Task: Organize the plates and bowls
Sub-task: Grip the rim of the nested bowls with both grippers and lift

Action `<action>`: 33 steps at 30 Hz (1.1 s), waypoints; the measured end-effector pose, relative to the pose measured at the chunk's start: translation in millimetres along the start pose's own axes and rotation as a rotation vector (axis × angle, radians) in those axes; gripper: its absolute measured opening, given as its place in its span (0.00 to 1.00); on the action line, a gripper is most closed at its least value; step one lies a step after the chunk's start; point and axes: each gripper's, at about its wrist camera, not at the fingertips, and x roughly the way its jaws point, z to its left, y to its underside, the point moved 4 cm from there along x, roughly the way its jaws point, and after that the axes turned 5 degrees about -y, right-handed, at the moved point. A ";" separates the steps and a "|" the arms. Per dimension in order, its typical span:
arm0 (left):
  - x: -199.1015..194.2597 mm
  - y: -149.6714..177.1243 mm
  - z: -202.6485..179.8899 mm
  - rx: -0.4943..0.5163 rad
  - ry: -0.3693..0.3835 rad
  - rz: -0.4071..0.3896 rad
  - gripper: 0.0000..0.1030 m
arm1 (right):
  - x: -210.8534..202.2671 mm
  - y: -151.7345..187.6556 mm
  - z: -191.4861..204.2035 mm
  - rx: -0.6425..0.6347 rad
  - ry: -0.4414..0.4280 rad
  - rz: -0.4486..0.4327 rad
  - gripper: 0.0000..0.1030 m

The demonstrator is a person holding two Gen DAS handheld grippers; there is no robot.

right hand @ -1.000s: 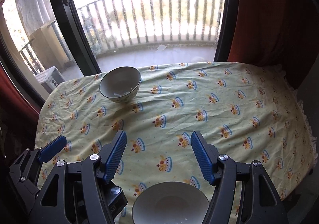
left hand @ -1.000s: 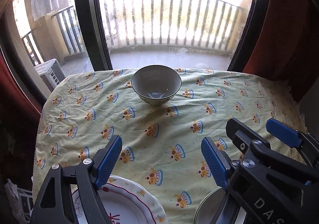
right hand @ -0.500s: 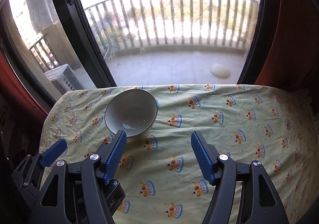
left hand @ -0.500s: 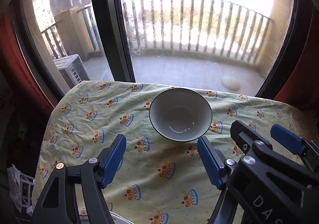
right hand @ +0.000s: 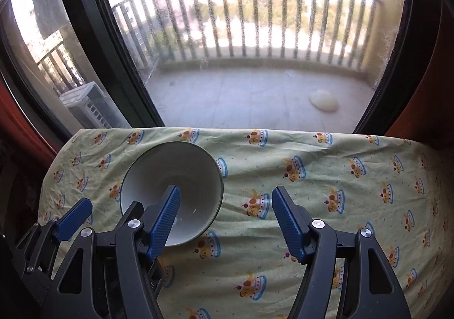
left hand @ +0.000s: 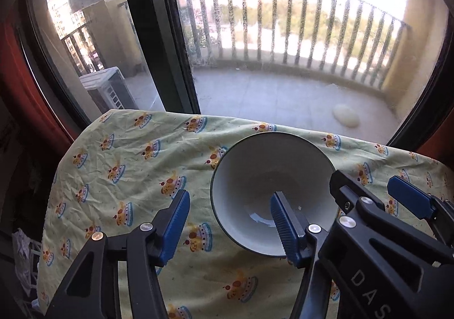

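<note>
A white bowl with a dark rim (left hand: 269,174) stands on the yellow patterned tablecloth (left hand: 136,160) near the table's far edge. My left gripper (left hand: 229,219) is open. Its right finger (left hand: 283,225) reaches over the bowl's inside and its left finger (left hand: 174,222) is outside the bowl's left wall. The bowl also shows in the right wrist view (right hand: 181,174). My right gripper (right hand: 224,219) is open and empty. Its left finger (right hand: 164,216) overlaps the bowl and its right finger (right hand: 286,219) is over bare cloth.
The table's far edge meets a large window with a dark frame (left hand: 159,35). A balcony railing (left hand: 283,21) and an air conditioner unit (left hand: 105,89) lie outside. The right gripper's body (left hand: 397,233) fills the lower right of the left wrist view.
Both grippers have moved forward toward the bowl, which now looms large between the left gripper's fingers. The plate and second bowl near the front edge have dropped out of view.
</note>
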 end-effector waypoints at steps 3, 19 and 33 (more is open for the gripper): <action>16.4 -2.0 -0.2 -0.011 -0.001 0.028 0.54 | 16.7 -3.6 -0.7 0.005 0.000 0.010 0.66; 45.7 8.1 -5.9 -0.001 -0.013 0.064 0.24 | 65.1 3.7 -0.1 -0.038 -0.042 0.076 0.14; 30.7 22.0 -13.3 0.020 0.022 0.091 0.22 | 47.0 17.0 -12.3 -0.016 -0.016 0.087 0.12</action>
